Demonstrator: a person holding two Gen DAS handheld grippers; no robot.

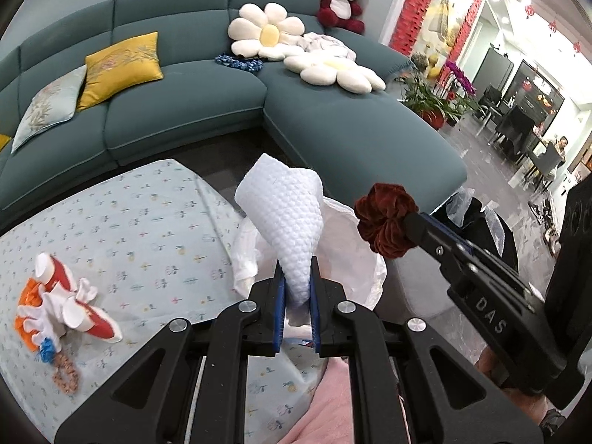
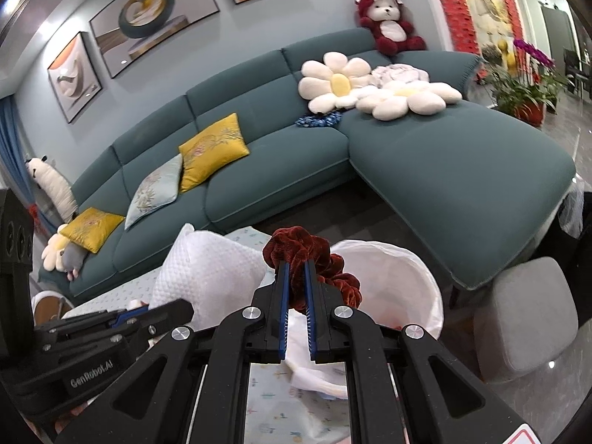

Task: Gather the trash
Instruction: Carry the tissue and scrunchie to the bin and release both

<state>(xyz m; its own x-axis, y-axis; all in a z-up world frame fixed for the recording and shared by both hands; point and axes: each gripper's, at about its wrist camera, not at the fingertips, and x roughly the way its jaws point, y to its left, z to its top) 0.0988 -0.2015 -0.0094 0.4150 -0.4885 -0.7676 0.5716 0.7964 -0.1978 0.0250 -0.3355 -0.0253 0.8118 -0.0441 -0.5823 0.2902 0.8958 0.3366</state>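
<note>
Pinching a white paper towel between the blue pads, my left gripper is closed down on its narrow end, and the wide end fans up above the jaws. My right gripper is clamped on a dark red scrunchie, whose ruffles bulge out past both fingertips. Both loads hang over the white trash bag, just off the table's far right corner, with the towel to the left of the scrunchie and close beside it. On the table, covered with a pale patterned cloth, more litter lies near the left edge: two red and white paper cups, crumpled white tissue, an orange scrap and a pinkish hair tie. A teal sofa stands behind the table.
</note>
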